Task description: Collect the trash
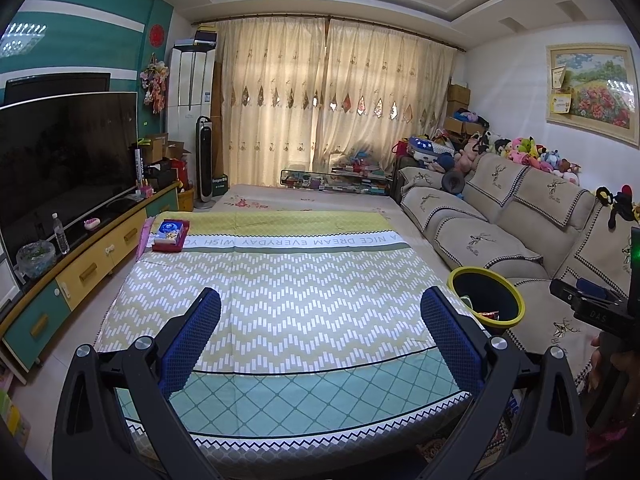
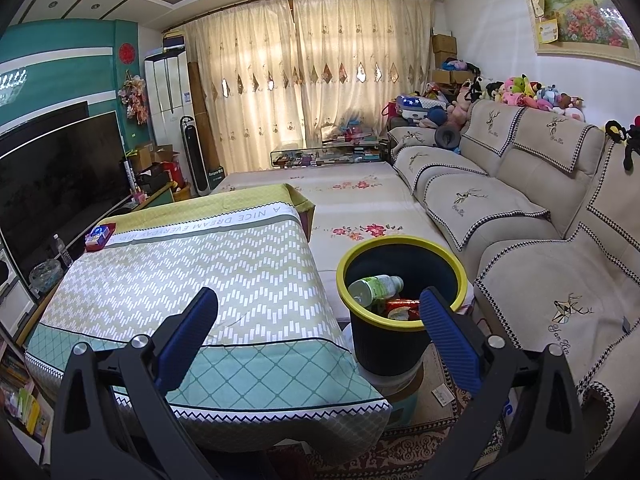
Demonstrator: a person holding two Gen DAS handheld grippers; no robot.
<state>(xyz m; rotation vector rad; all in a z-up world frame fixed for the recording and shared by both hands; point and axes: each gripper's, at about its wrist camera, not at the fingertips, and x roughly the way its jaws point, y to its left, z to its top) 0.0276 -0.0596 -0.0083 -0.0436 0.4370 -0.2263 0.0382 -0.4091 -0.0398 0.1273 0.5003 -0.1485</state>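
A curtained living room is stretching from a television (image 1: 64, 160) on a low cabinet at the left to a beige sofa (image 2: 520, 208) lined with plush toys at the right, with a cloth-covered counter (image 1: 280, 280) sitting between them. At the counter's far left corner, a tissue box (image 1: 170, 234) is resting on the patterned cloth, and the rest of the cloth is lying bare. The left claw (image 1: 320, 320) is hanging above the counter's near edge with its blue-padded fingers spread wide and nothing between them. To the right, just beside the counter and in front of the sofa, a dark trash bin (image 2: 400, 320) with a yellow rim is standing upright, holding a plastic bottle (image 2: 376, 288) and some red wrappers (image 2: 400, 308). The right claw (image 2: 318, 316) is hovering near the bin, likewise spread open and empty, its right finger overlapping the bin's rim in the wrist view.
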